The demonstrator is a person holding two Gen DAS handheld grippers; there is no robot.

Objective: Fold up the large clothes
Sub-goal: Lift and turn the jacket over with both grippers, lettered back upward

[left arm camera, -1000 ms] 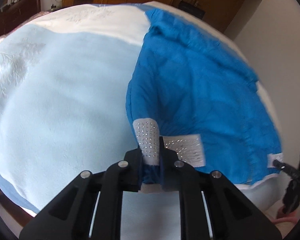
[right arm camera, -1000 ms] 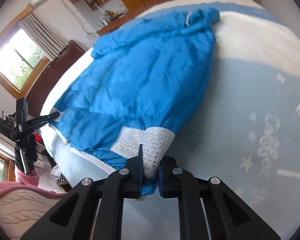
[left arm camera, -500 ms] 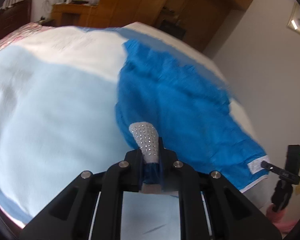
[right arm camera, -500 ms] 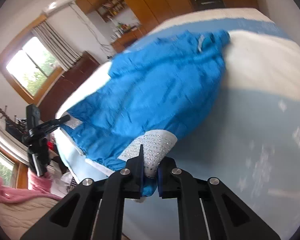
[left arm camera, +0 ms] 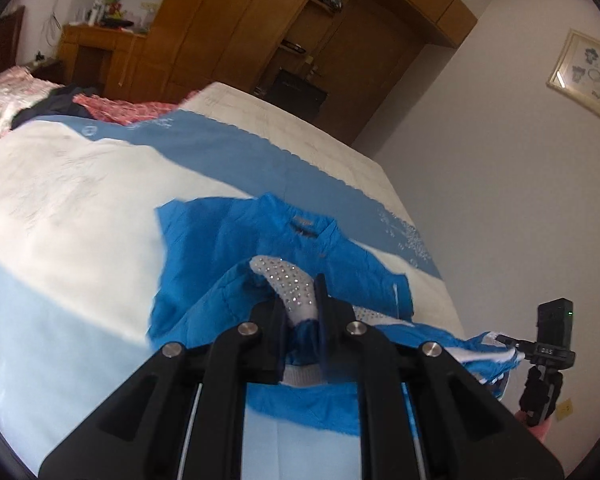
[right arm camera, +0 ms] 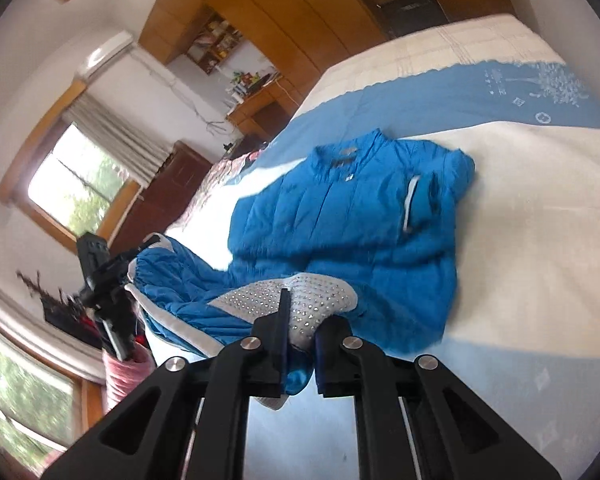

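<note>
Blue jacket [right arm camera: 340, 216] lies on the bed [right arm camera: 540, 240], collar toward the far end, its upper half flat on the white band of the bedspread while the hem end is lifted off the near edge. 2 grippers hold that hem. Seen along the left gripper [left arm camera: 302, 308], the fingers are clamped together on a grey, rhinestone-studded hem band [left arm camera: 288, 280], blue cloth bunched between and beneath them. Seen along the right gripper [right arm camera: 300, 320], its fingers are likewise pinched on the studded band at the other hem corner, with a fold of blue fabric hanging below. Between the 2 grips the hem sags in a loose curve off the near edge of the bed. The jacket's sleeve [right arm camera: 428, 200] is folded across the chest, as far as the blur lets me judge. Beyond the far end of the bed stands a wooden wardrobe [left arm camera: 260, 28]; a framed picture [left arm camera: 584, 76] hangs on the white wall.
</note>
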